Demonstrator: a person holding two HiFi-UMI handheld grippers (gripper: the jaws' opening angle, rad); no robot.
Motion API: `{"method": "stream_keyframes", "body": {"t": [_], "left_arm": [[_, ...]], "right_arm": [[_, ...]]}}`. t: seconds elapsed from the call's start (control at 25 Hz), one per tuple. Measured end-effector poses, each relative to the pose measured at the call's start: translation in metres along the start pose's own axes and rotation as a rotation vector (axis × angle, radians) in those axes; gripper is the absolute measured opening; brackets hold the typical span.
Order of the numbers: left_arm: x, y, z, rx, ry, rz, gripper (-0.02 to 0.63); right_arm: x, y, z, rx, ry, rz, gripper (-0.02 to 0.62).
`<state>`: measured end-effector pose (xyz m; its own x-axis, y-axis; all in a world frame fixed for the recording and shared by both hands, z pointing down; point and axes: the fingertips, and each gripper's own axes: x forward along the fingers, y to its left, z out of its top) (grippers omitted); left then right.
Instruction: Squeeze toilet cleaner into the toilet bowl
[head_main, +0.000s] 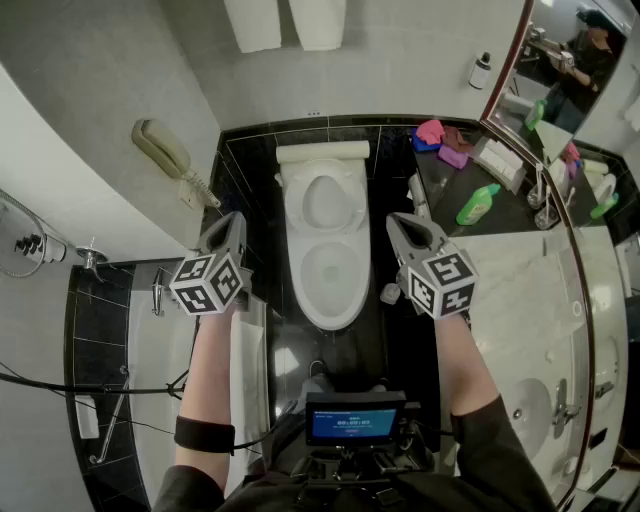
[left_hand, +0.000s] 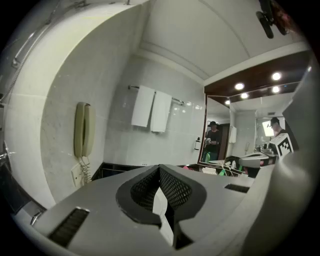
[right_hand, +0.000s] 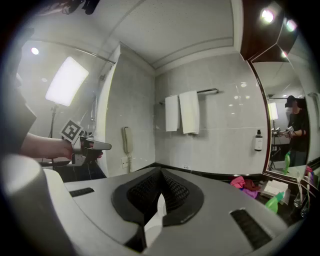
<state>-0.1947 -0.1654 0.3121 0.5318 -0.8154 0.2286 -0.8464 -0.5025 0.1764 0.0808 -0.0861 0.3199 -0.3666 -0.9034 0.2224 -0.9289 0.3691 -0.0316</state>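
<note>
The left gripper (head_main: 236, 217) and the right gripper (head_main: 396, 221) both had their jaws shut tight and held nothing. The white toilet (head_main: 322, 240) sat open between the two pairs of jaws. A green bottle (head_main: 478, 204) stood on the dark counter (head_main: 445, 185), right of the right jaws. A phone (head_main: 160, 150) hung left of the left jaws.
</note>
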Motion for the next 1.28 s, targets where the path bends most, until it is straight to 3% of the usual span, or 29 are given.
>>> {"method": "stream_keyframes", "body": {"t": [0.16,0.52,0.76,0.92,1.28], "left_arm": [[0.016,-0.030,-0.018,0.016,0.016,-0.026,0.000],[0.045,-0.101,-0.089,0.161,0.087,-0.094,0.000],[0.052,-0.130,-0.128,0.136,0.131,-0.156,0.000],[0.058,-0.140,-0.131,0.107,0.144,-0.192,0.000],[0.065,-0.149,-0.131,0.133,0.151,-0.295,0.000]], "right_arm": [[-0.015,-0.027,-0.027,0.008,0.039,-0.055,0.014],[-0.067,-0.071,-0.113,0.091,0.145,-0.191,0.014],[-0.093,-0.075,-0.153,0.157,0.191,-0.235,0.014],[-0.100,-0.078,-0.162,0.163,0.195,-0.248,0.014],[-0.094,-0.076,-0.164,0.201,0.184,-0.292,0.014]]}}
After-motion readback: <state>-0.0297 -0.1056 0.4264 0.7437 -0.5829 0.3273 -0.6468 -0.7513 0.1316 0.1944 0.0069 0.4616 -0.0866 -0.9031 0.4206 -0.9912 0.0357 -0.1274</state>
